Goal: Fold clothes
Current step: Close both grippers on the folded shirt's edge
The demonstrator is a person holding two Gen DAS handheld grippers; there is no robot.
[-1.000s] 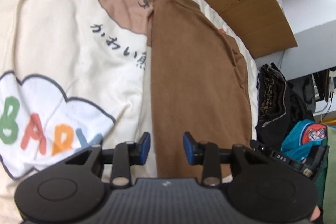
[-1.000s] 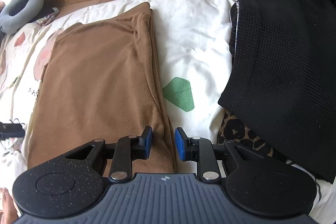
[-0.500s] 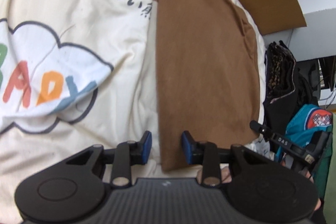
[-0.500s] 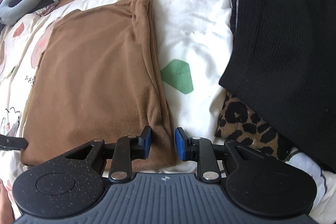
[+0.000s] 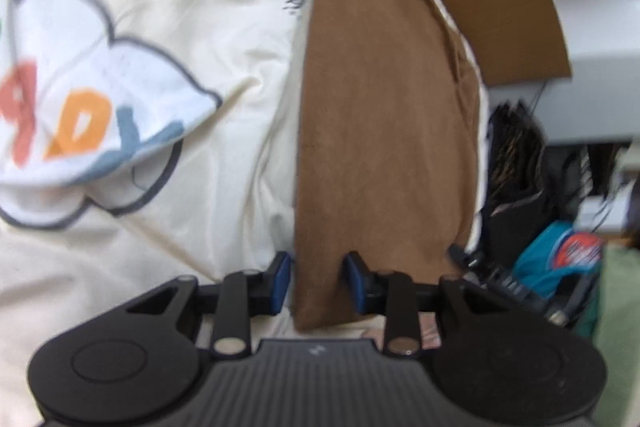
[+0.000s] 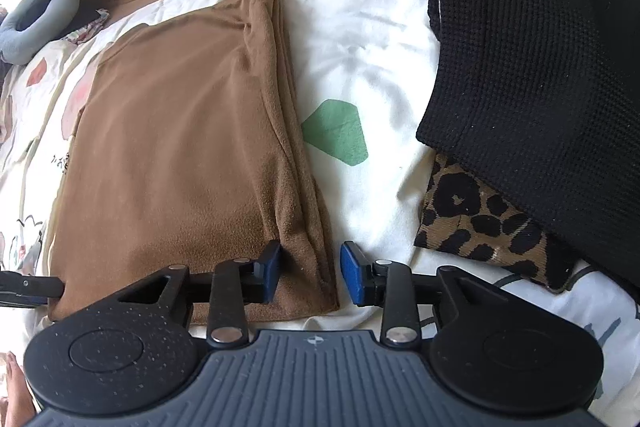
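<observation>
Your left tool (image 5: 316,281) straddles 1 near corner of the folded brown garment (image 5: 380,99) on the bed, blue fingers spread; your right tool (image 6: 308,273), just widened, straddles the other, unpinched.

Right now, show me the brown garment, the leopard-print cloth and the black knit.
brown garment (image 6: 172,163), right wrist view, middle of its flat folded top.
leopard-print cloth (image 6: 476,219), right wrist view, exposed patch below the black knit.
black knit (image 6: 536,75), right wrist view, centre of its waffle-textured surface.

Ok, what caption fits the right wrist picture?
Right claw open around the folded brown top's near corner on the bed.
</observation>
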